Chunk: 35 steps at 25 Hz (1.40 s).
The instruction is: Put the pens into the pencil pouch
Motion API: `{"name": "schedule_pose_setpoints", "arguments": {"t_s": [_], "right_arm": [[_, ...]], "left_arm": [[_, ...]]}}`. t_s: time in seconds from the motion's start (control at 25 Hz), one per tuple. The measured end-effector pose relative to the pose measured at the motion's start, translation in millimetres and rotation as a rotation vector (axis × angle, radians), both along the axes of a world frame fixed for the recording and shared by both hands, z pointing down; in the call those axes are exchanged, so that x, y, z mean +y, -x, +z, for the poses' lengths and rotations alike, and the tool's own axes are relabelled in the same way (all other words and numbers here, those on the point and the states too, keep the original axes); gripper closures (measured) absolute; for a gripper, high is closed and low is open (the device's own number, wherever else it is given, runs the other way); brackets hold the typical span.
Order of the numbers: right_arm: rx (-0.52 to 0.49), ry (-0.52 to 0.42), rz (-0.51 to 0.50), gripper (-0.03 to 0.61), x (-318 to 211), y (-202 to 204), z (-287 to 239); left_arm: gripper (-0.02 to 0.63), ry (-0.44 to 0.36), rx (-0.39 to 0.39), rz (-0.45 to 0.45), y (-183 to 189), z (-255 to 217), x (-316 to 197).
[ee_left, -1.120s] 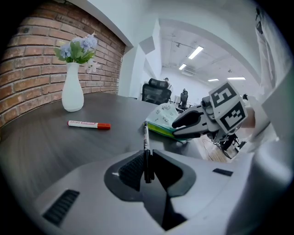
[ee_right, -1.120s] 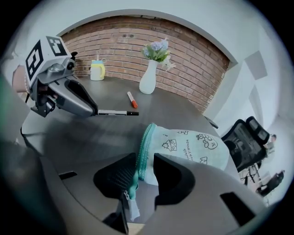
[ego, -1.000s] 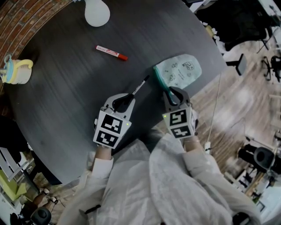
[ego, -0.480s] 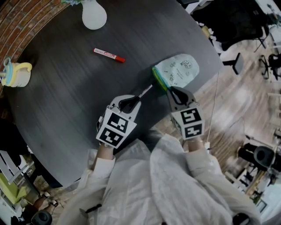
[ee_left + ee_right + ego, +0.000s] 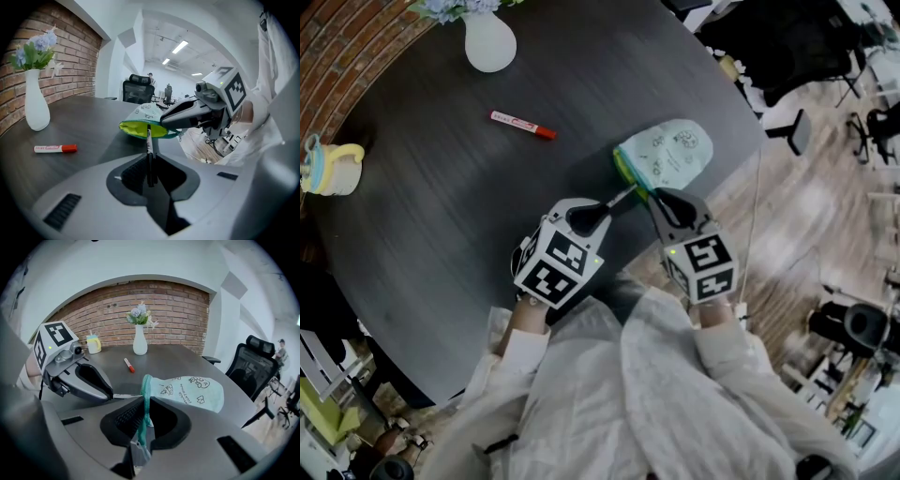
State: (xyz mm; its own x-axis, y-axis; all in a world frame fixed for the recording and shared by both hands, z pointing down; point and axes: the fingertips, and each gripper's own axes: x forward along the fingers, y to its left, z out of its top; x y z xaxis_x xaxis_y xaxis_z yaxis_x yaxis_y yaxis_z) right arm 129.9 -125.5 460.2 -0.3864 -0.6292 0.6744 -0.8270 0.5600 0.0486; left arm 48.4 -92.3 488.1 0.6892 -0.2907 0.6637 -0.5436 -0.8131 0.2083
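My left gripper (image 5: pixel 598 211) is shut on a thin black pen (image 5: pixel 619 199), which sticks out forward between its jaws. In the left gripper view the pen's tip (image 5: pixel 148 129) is at the yellow-lined mouth of the mint-green pencil pouch (image 5: pixel 140 125). The pouch (image 5: pixel 670 150) lies near the table's right edge. My right gripper (image 5: pixel 661 202) is shut on the pouch's teal zip rim (image 5: pixel 145 401) and holds the mouth raised. A red-capped white marker (image 5: pixel 521 124) lies farther back on the table, apart from both grippers.
On the dark round table (image 5: pixel 441 206), a white vase (image 5: pixel 490 45) with flowers stands at the back and a yellow cup (image 5: pixel 328 167) at the far left. The table edge runs just right of the pouch, with a wood floor and office chairs (image 5: pixel 255 364) beyond.
My left gripper has carried the black pen rightward up to the pouch's mouth. My right gripper has closed on the pouch's rim and raised it a little.
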Motion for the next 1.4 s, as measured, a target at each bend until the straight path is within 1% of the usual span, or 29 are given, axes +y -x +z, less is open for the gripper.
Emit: {"name": "schedule_pose_setpoints", "arguments": {"t_s": [0.24, 0.36, 0.48, 0.64, 0.76, 0.92, 1.12, 1.28, 1.4], "right_arm": [[-0.032, 0.006, -0.009, 0.543, 5, 7, -3], [-0.029, 0.001, -0.016, 0.543, 7, 6, -2], [-0.054, 0.018, -0.009, 0.543, 9, 11, -4], [-0.061, 0.009, -0.011, 0.543, 8, 10, -2], [-0.069, 0.008, -0.018, 0.543, 7, 12, -2], [-0.086, 0.029, -0.007, 0.543, 8, 14, -3], [-0.090, 0.034, 0.004, 0.545, 4, 9, 0], [-0.130, 0.055, 0.022, 0.545, 3, 9, 0], [-0.125, 0.060, 0.026, 0.545, 2, 9, 3]], "left_arm": [[0.554, -0.002, -0.025, 0.041, -23, 2, -9], [0.554, -0.017, -0.020, 0.042, -32, 3, -15], [0.554, -0.045, -0.010, 0.036, -39, 1, -21], [0.554, -0.073, 0.018, 0.014, -48, -2, -32], [0.554, -0.075, 0.040, 0.007, -55, -2, -38], [0.554, -0.069, 0.061, 0.019, -61, 2, -41], [0.554, -0.107, 0.087, 0.042, -68, 4, -48], [0.554, -0.118, 0.106, 0.039, -72, 8, -54], [0.554, -0.122, 0.122, 0.050, -75, 13, -57]]}}
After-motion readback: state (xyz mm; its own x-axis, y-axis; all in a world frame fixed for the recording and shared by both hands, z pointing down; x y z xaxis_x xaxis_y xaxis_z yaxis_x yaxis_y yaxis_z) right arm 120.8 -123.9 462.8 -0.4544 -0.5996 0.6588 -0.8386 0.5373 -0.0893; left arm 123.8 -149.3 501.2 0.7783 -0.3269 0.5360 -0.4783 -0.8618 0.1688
